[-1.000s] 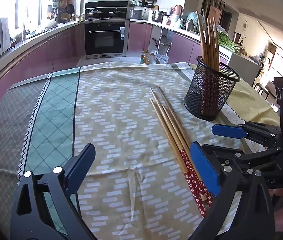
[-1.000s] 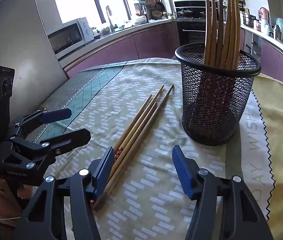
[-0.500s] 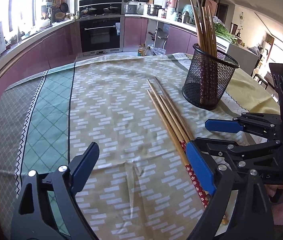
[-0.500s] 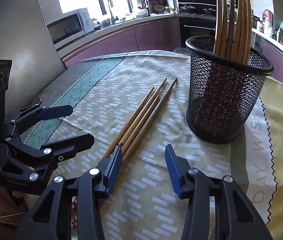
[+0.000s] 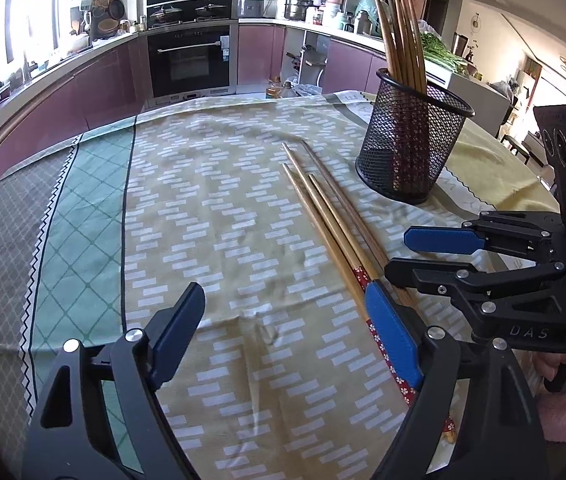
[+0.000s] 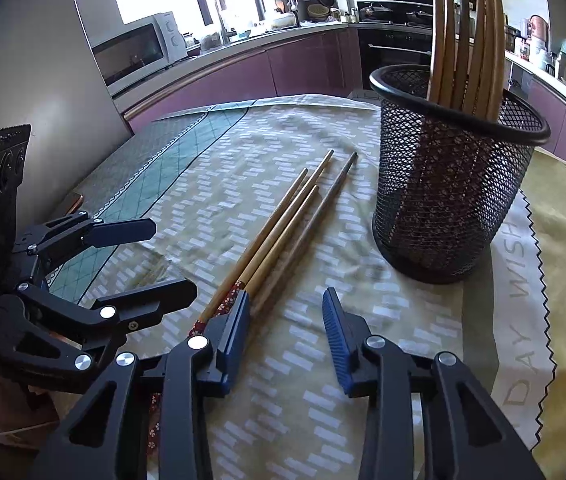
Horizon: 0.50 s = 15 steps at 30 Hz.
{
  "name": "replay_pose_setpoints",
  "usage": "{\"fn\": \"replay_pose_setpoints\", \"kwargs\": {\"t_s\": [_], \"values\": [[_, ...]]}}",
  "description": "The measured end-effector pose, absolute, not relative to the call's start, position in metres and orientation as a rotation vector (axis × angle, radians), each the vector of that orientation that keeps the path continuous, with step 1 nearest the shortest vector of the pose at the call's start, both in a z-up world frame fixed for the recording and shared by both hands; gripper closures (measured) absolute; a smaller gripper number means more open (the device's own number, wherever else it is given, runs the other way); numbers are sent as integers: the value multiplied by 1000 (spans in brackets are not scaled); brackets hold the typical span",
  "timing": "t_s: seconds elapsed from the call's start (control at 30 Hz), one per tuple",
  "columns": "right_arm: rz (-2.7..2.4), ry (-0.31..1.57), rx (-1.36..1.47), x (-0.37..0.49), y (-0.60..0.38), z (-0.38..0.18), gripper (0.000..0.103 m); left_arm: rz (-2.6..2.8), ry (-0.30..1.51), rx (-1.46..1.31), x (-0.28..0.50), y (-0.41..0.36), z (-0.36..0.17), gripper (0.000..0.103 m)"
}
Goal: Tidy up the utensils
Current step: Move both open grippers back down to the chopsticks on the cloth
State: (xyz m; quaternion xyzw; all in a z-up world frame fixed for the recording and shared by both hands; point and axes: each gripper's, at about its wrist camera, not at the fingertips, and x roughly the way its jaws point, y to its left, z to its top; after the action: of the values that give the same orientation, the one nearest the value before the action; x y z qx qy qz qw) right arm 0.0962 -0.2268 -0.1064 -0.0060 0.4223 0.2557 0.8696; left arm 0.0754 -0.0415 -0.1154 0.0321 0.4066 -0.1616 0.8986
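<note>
**Spotter:** Chopsticks [image 6: 283, 226] are your job right now. Four lie loose in a bundle on the tablecloth [image 6: 211, 184], just beside the mesh holder [image 6: 449, 184], which already stands with several sticks upright in it.

**Operator:** Where are my grippers?

**Spotter:** Your right gripper [image 6: 285, 320] sits low over the patterned red ends of the bundle. Its jaws have just been closing, but they are partly spread and pinch nothing: the left pad touches or nearly touches the side of the bundle, and the gap between the pads shows only cloth. Your left gripper [image 5: 283, 320] has also just been narrowing, yet it stays wide apart and empty, with its right pad resting beside the same red ends.

**Operator:** So which step is this?

**Spotter:** I judge it the pickup, not yet made. The sticks lie outside your right jaws, off to their left.

**Operator:** And next?

**Spotter:** You likely need to shift the right gripper sideways so the sticks sit between the pads before squeezing. They are thin and round, so they may roll or splay; then lift, tip them upright and drop them in the holder.
</note>
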Motion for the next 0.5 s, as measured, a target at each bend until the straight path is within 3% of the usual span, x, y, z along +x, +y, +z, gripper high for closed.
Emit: {"fn": "replay_pose_setpoints", "kwargs": {"t_s": [0.5], "values": [[530,888,-14,99,-229,-105,68,-356,880,101,88,-56,-123,28]]}}
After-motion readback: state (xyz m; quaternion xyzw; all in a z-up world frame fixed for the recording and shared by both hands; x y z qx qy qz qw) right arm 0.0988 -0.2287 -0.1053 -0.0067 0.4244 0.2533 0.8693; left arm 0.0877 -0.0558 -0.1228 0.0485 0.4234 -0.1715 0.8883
